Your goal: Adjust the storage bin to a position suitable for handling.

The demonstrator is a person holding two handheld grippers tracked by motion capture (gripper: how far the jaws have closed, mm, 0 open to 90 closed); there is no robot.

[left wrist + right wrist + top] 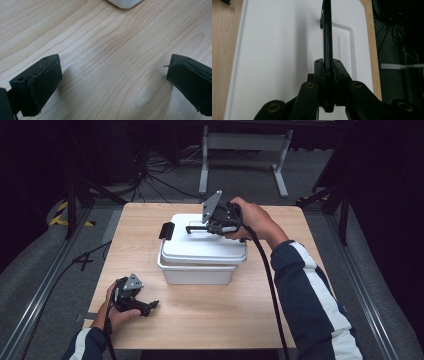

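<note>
- A black handle (327,35) on top of a white lid (200,245) is clamped between the right tongs (207,226); in the right gripper view their jaws are pressed shut on it from both sides, and the thin bar runs straight ahead of them.
- The lid lies flat on a white plastic box (195,274), directly beneath the right tongs. It looks fully seated, not yet lifted or tilted.
- A black latch (166,230) sits at the lid's far end, past the tip of the right tongs. Whether it is fastened or released cannot be told.
- The left tongs (147,306) rest low over the desk (200,320), well apart from the box, on the near side of it and toward the person's left. Their jaws stand wide apart with nothing but bare wood between them.
- In the left gripper view, a white corner of the box (125,3) shows ahead of the left tongs, across the wood.
- Judged progress: the grip on the handle is made. Raising the lid off the box, or carrying the box by it, is still to come, and the left tongs have no part in it so far.
</note>
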